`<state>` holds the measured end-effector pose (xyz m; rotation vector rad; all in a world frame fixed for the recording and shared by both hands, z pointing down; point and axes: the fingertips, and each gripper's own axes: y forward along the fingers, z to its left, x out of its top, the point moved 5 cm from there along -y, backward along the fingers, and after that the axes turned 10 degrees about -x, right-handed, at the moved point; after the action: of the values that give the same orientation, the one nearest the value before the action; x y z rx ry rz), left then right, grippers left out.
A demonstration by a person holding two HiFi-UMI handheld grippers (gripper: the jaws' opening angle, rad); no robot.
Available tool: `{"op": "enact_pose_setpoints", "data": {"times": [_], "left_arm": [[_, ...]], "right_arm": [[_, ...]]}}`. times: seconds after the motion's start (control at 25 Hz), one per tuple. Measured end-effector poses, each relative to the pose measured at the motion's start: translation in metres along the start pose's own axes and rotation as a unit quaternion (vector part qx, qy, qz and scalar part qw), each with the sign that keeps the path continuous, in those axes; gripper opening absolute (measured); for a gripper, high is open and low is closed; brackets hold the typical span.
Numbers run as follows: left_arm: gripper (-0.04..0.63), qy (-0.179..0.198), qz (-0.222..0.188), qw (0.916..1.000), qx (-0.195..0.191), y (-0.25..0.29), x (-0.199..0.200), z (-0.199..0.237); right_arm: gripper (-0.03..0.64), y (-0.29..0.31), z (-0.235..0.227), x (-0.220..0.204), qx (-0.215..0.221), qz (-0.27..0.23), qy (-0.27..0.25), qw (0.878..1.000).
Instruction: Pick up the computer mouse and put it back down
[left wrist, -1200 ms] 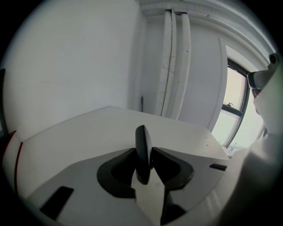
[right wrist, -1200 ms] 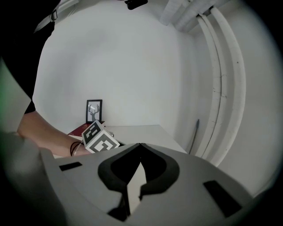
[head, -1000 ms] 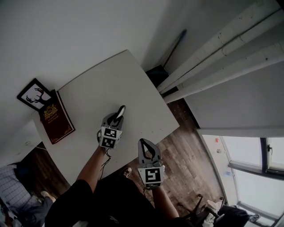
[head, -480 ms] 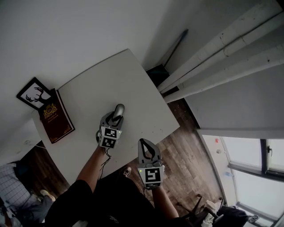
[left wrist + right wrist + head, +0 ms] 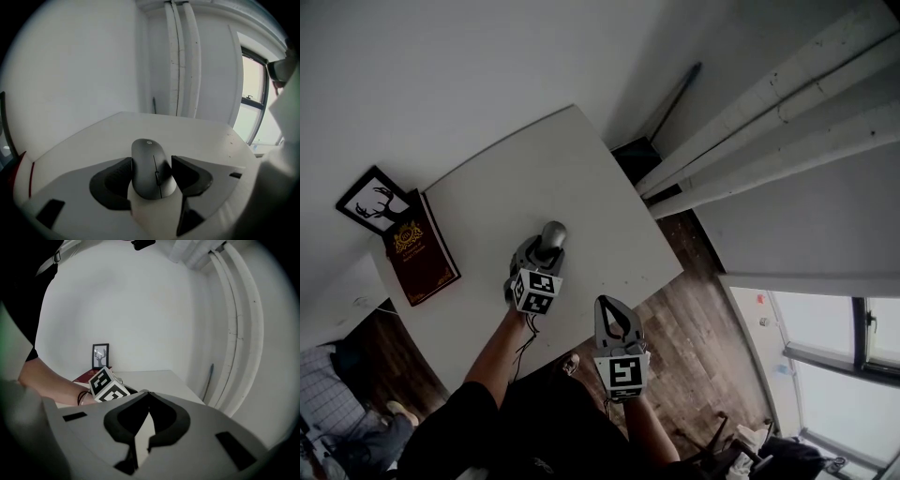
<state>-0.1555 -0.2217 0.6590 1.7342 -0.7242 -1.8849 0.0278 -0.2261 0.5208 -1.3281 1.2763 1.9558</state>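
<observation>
By the table's (image 5: pixel 581 169) left corner a framed deer picture (image 5: pixel 373 202) stands just behind a red book (image 5: pixel 420 251). Near the middle, the computer mouse (image 5: pixel 551 234) lies flat between the left gripper's (image 5: pixel 546 251) opening jaws. The pads seem just clear of its sides. At the near edge the right gripper (image 5: pixel 606 305) hangs clenched and empty.

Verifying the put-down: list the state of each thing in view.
left gripper, jaws opening, computer mouse between them
computer mouse, lying flat on the table
right gripper, shut, empty
book, closed, flat on the table
picture frame, standing upright
</observation>
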Motion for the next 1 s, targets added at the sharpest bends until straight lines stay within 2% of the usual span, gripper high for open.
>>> {"op": "enact_pose_setpoints", "data": {"times": [0.2, 0.48, 0.52, 0.6, 0.68, 0.84, 1.0], "left_arm": [[0.259, 0.000, -0.009, 0.9999, 0.007, -0.008, 0.003, 0.000], [0.253, -0.010, -0.041, 0.9990, 0.012, -0.036, 0.014, -0.010], [0.226, -0.010, -0.053, 0.9984, 0.016, -0.043, 0.017, -0.013], [0.086, -0.006, -0.085, 0.9960, 0.029, -0.063, 0.025, -0.021], [0.033, -0.004, -0.110, 0.9933, 0.035, -0.083, 0.035, -0.033], [0.002, -0.007, -0.134, 0.9907, 0.023, -0.112, 0.039, -0.062], [0.002, 0.016, -0.147, 0.9889, 0.018, -0.141, 0.038, -0.088]], "right_arm": [[0.020, 0.001, 0.000, -0.008, 0.001, -0.004, -0.002, 1.000], [0.020, -0.007, 0.003, -0.004, -0.006, -0.017, 0.007, 1.000], [0.020, -0.011, 0.004, -0.004, -0.007, -0.019, 0.008, 1.000], [0.020, -0.019, 0.006, -0.003, -0.010, -0.024, 0.008, 1.000], [0.020, -0.029, 0.007, 0.000, -0.014, -0.032, 0.008, 0.999], [0.020, -0.050, 0.005, 0.002, -0.025, -0.046, 0.019, 0.998], [0.020, -0.068, 0.001, 0.008, -0.036, -0.064, 0.032, 0.997]]}}
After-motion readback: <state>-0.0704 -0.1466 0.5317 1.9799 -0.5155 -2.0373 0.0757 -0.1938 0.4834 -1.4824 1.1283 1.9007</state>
